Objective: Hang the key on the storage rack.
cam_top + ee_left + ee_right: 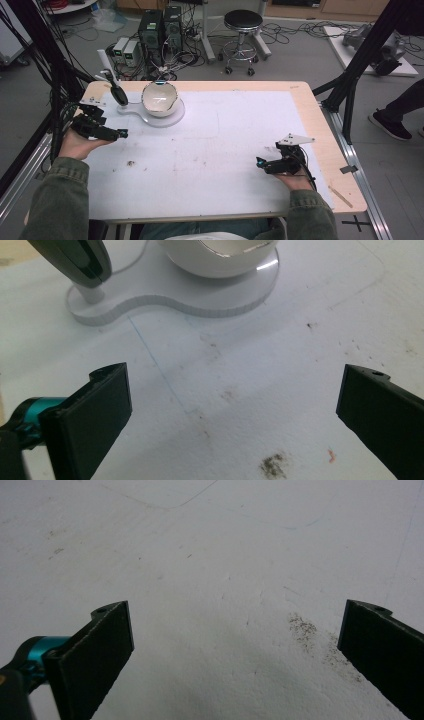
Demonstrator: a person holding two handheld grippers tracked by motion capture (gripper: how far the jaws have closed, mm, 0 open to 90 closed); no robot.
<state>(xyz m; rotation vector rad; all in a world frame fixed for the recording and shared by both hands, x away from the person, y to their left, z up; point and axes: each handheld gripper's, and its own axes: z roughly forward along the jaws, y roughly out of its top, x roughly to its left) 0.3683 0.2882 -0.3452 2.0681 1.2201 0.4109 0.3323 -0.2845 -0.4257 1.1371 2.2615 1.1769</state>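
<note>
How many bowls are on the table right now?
1. The white bowl sits on the round end of a clear base plate at the far left of the table, beside a dark handled tool standing on the plate's narrow end.

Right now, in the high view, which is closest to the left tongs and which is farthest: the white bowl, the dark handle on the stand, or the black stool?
From the left tongs:
1. Dark handle, just beyond them.
2. White bowl, farther right on the stand.
3. Black stool, on the floor past the table.

Glossy white bowl point(160, 98) — matt, smudged white table cover point(210, 150) — pale wood rim.
</note>
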